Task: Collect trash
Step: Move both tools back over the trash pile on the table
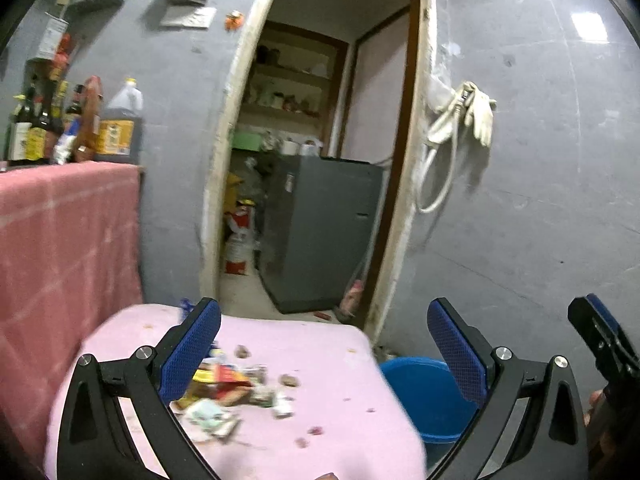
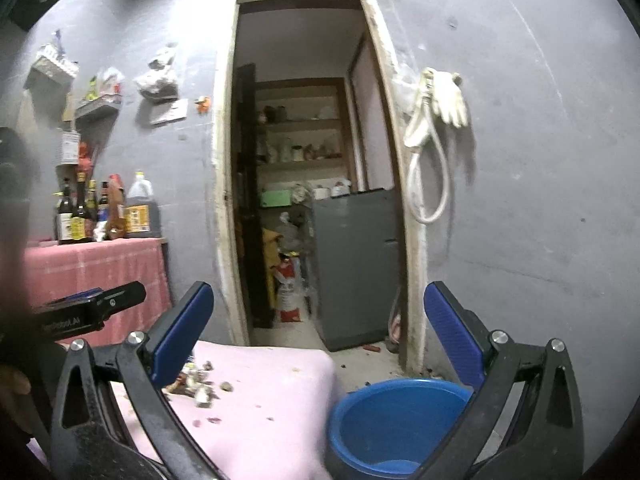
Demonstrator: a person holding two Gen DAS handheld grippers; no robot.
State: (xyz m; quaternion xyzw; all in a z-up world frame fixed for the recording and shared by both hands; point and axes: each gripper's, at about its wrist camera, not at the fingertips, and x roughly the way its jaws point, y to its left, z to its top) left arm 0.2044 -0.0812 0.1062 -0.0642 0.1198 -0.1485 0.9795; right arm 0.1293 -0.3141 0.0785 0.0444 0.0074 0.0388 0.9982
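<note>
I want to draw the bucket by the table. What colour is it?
The round plastic bucket is bright blue, inside and outside. The right wrist view shows it best.

The pink table (image 1: 320, 344) is bare across its right half up to the edge; a trash pile (image 1: 228, 388) crowds its left-centre. Just right of the table, the blue bucket (image 2: 396, 420) stands open-topped, unobstructed above.

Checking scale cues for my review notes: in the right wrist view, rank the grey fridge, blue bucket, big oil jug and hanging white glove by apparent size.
1. grey fridge
2. blue bucket, though nearness inflates it
3. big oil jug and hanging white glove: too alike to rank
</note>
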